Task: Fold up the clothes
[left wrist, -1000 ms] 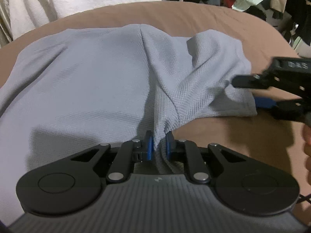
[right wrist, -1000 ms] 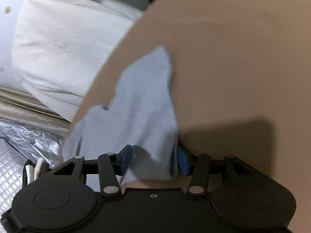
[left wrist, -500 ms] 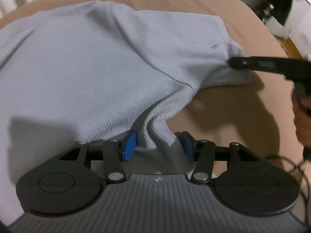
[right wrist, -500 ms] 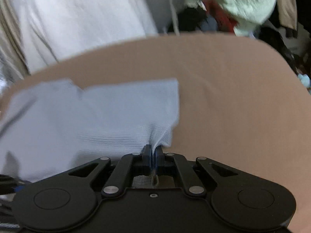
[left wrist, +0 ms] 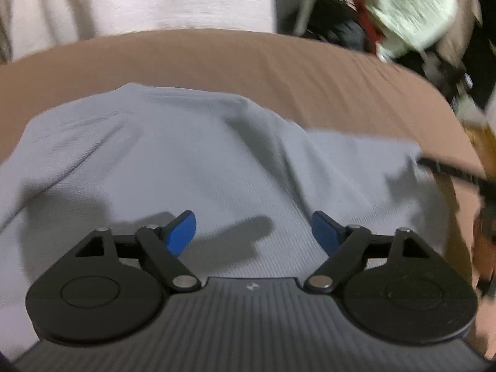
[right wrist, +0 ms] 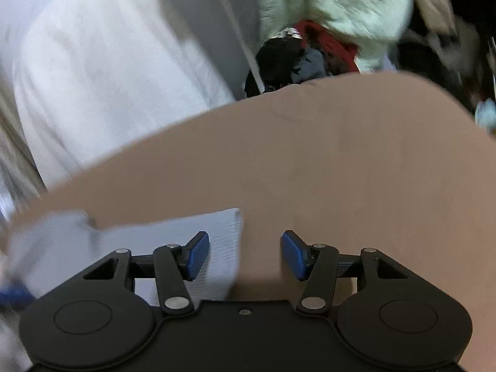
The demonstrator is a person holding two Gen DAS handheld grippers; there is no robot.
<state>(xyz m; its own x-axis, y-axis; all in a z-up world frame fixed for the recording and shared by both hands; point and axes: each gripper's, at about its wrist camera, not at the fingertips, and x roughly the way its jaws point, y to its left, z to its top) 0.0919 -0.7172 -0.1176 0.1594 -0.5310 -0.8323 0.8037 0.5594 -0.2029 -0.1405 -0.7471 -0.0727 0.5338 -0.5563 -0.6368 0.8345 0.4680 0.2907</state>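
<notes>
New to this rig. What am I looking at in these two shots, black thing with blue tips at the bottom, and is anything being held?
No robot here: a person holds a hand-held two-finger tool in each hand, and each tool carries a fisheye camera looking forward along its fingers. One picture is from the left wrist, the other from the right.

The black linkage with blue pads is the tool itself. The left tool hangs over a grey garment that lies on a brown surface. Its jaws are opening; the pads press on nothing.

The right tool is at the garment's edge, which lies under its left pad. Its jaws are opening too, with nothing gripped.

Behind the surface are a white cloth and a blurred pile of clothes. So nothing is held right now.
</notes>
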